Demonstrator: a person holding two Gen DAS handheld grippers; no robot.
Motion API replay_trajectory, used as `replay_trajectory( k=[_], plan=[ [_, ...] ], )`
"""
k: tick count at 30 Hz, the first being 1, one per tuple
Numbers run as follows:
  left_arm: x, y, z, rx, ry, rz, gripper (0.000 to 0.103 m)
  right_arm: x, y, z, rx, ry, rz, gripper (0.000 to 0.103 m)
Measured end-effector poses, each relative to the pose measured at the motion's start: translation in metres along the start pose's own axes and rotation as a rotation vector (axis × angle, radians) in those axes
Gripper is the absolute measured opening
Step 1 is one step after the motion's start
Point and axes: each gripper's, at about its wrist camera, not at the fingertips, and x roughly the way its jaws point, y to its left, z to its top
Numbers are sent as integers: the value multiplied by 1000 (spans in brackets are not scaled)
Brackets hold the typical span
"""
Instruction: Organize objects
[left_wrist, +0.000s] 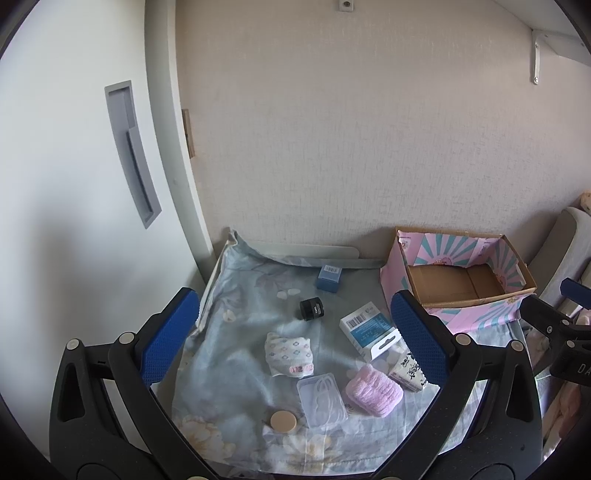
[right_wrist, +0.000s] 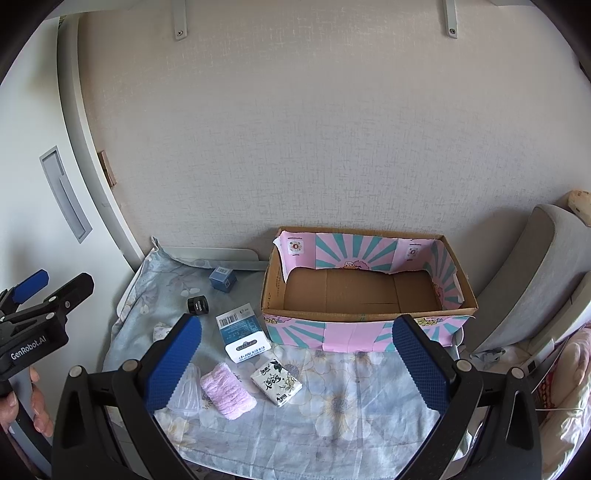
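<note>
Several small items lie on a floral cloth (left_wrist: 236, 354): a blue box (left_wrist: 328, 277), a black jar (left_wrist: 311, 308), a white and blue carton (left_wrist: 369, 326), a folded patterned sock (left_wrist: 289, 353), a clear plastic case (left_wrist: 322, 398), a pink towel (left_wrist: 373, 390), a tissue pack (right_wrist: 276, 382) and a tan round lid (left_wrist: 283, 421). An empty pink and teal cardboard box (right_wrist: 364, 291) stands at the right by the wall. My left gripper (left_wrist: 295, 339) is open above the items. My right gripper (right_wrist: 297, 363) is open in front of the box.
A white door with a grey recessed handle (left_wrist: 133, 155) is on the left. A beige wall runs behind the table. A grey cushioned seat (right_wrist: 532, 273) stands to the right of the box. Pink fabric (right_wrist: 569, 387) lies at the far right.
</note>
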Motion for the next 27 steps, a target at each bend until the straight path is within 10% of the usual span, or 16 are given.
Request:
replay_trajectory(
  k=[11,27],
  plan=[
    [-1,15,7,19,-11,-2,103,3,-3,9,-20,4,27,103],
    [71,28,-25,49,196,-82,103,68,4,-18,42,200,47,103]
  ],
)
